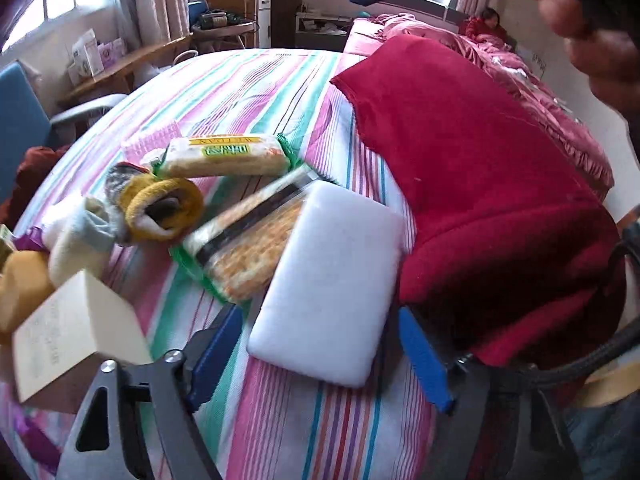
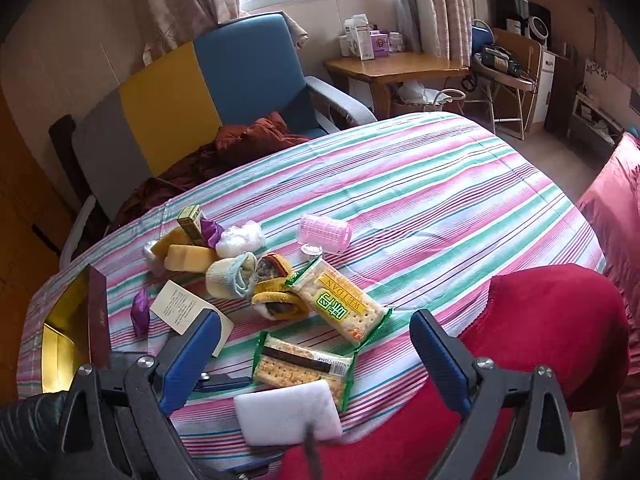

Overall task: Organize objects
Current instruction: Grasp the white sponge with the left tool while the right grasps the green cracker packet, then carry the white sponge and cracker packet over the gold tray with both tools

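Observation:
My left gripper (image 1: pixel 320 344) is open, its blue fingers on either side of the near end of a white foam block (image 1: pixel 328 284), which lies on the striped bed cover (image 1: pixel 280 92) and partly on a cracker pack (image 1: pixel 248 240). A second cracker pack (image 1: pixel 226 156) lies behind it. Rolled socks (image 1: pixel 164 208) and a cream box (image 1: pixel 76 332) are to the left. My right gripper (image 2: pixel 316 356) is open and empty, high above the cracker pack (image 2: pixel 300 364) and the foam block (image 2: pixel 288 412). The second pack (image 2: pixel 340 304), socks (image 2: pixel 276 296) and a pink roller (image 2: pixel 326 232) lie beyond.
A red cloth (image 1: pixel 480 200) covers the bed's right side, also in the right wrist view (image 2: pixel 552 340). A dark box with gold lining (image 2: pixel 80 320) sits at the left edge. Yellow sponges (image 2: pixel 188 256), a white card (image 2: pixel 188 312) and purple wrappers (image 2: pixel 140 312) lie nearby. A blue-yellow chair (image 2: pixel 224 76) stands behind.

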### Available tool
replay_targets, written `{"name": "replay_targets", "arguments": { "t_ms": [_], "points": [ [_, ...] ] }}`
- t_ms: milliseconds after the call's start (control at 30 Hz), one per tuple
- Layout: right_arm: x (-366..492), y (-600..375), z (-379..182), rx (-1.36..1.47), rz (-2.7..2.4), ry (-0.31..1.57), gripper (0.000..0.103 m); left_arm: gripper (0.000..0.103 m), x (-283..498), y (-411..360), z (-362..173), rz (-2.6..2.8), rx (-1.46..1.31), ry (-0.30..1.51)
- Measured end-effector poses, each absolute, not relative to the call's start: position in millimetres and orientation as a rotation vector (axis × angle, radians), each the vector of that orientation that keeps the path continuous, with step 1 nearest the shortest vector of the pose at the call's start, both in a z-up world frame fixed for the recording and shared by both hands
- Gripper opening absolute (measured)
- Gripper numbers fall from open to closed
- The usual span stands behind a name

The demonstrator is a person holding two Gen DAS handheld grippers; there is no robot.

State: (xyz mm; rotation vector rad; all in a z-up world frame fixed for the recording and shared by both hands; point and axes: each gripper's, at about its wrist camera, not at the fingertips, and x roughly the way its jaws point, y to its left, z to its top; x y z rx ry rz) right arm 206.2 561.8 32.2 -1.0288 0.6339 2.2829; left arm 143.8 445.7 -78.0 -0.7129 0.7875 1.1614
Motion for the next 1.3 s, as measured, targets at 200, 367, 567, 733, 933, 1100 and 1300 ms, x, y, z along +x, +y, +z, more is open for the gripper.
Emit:
{"name": "replay_targets", "arguments": {
  "t_ms": [200,367,567,733,933,1100,1300],
  "points": [
    [192,560,25,-1.150,2.300,0.582,0.097,0.063,131,414,-79,1.196,-0.780,0.724],
    [161,545,9,-1.425,2.349,0.378,0.097,0.064,103,364,-75,1.290,-0.859,0.671],
    [118,522,-47,-1.920,2.274,0.013,0.092,0.071,75,302,-75,1.463,-0.938,0.611],
    [95,525,-91,-2.137,2.119,-0.134,0.089,0.097,62,293,-79,1.551,-0.969,0.577],
    [97,540,-110,-2.210,2.043,-0.044,0.066,0.097,66,298,-68,1.557,-0.894,0.623],
    [111,537,-102,-2.167,2.082,-0.018,0.051,0.066,73,326,-80,1.509,-0.904,0.665],
    [126,530,-64,-1.977,2.202,0.022,0.049,0.062,75,318,-76,1.548,-0.917,0.619]
  ]
}}
